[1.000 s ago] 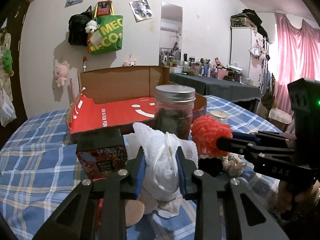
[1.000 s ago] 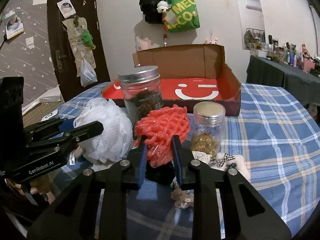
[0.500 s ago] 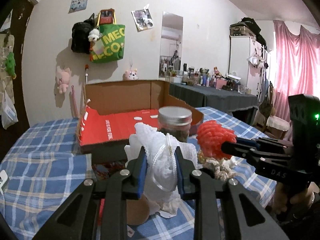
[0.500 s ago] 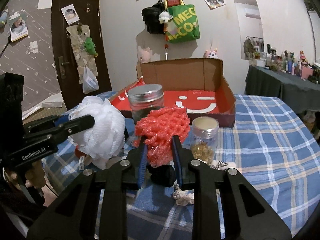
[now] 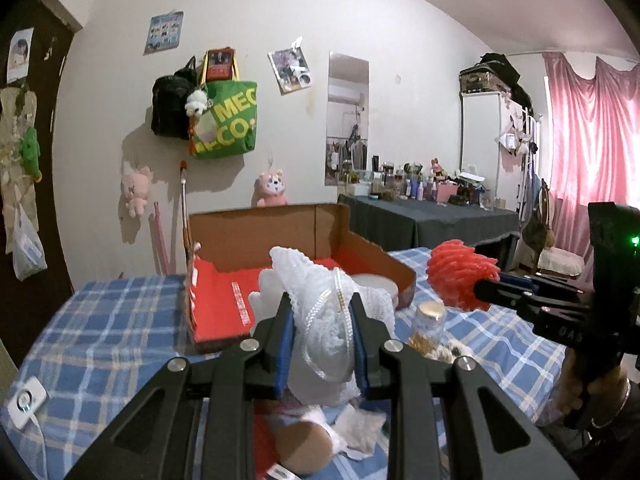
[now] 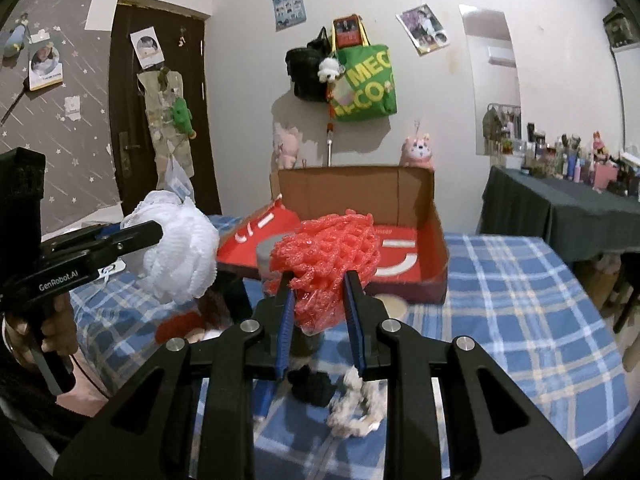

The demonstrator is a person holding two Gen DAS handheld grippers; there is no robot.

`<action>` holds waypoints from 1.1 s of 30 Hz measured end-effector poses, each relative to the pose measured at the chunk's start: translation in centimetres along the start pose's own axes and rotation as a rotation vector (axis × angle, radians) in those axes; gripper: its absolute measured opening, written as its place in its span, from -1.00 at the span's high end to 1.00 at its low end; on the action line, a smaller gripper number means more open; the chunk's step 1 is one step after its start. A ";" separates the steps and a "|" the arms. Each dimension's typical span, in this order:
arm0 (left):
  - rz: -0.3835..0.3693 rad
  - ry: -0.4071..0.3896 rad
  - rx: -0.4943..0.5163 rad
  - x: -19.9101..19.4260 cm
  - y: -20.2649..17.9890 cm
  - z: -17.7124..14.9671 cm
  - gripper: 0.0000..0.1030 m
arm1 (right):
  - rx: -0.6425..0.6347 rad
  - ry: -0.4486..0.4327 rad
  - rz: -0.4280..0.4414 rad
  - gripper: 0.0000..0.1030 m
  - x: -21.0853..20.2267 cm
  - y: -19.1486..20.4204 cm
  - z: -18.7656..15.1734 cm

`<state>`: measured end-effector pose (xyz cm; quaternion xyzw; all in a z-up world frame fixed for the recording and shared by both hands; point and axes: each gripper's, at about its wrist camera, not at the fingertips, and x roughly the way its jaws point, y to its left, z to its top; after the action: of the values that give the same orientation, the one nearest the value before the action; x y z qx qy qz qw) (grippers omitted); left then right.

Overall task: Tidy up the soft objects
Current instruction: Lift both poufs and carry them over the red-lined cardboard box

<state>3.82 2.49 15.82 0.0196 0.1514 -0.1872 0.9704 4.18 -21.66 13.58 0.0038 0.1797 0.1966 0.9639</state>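
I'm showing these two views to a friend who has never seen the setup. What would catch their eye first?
Most likely the two puffs held up over the blue plaid table: a white mesh bath pouf pinched in the left gripper and a red foam net pinched in the right gripper. Behind them lies an open cardboard box with a red lining.

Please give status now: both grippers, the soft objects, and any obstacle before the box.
Left gripper shut on white mesh puff. Right gripper shut on red mesh puff. Both airborne. Jars stand before cardboard box.
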 end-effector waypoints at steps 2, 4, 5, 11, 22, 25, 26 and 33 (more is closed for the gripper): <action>0.002 -0.016 0.014 0.1 0.2 0.9 0.49 | -0.011 -0.016 -0.005 0.56 -0.2 -0.2 0.7; 0.005 -0.026 0.026 0.2 0.4 1.6 0.49 | -0.022 -0.033 -0.009 0.56 -0.2 -0.3 1.4; 0.008 -0.033 0.034 0.4 0.6 2.0 0.49 | -0.027 -0.039 -0.009 0.56 -0.2 -0.4 1.7; -0.026 -0.027 0.049 1.9 1.6 4.0 0.49 | -0.046 -0.064 0.019 0.56 0.4 -1.2 4.4; -0.092 0.064 0.091 7.5 2.7 6.4 0.48 | -0.101 0.007 0.117 0.56 5.3 -2.6 8.6; -0.099 0.099 0.111 9.8 3.1 6.9 0.48 | -0.110 0.044 0.140 0.56 7.2 -2.9 9.3; -0.107 0.115 0.115 10.5 3.3 7.0 0.48 | -0.112 0.056 0.146 0.56 7.8 -3.1 9.5; -0.129 0.215 0.117 16.7 4.7 8.1 0.48 | -0.135 0.166 0.173 0.56 13.9 -4.4 11.2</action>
<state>22.59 0.16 18.41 0.0864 0.2441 -0.2544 0.9318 21.68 -19.74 18.87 -0.0618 0.2440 0.2902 0.9233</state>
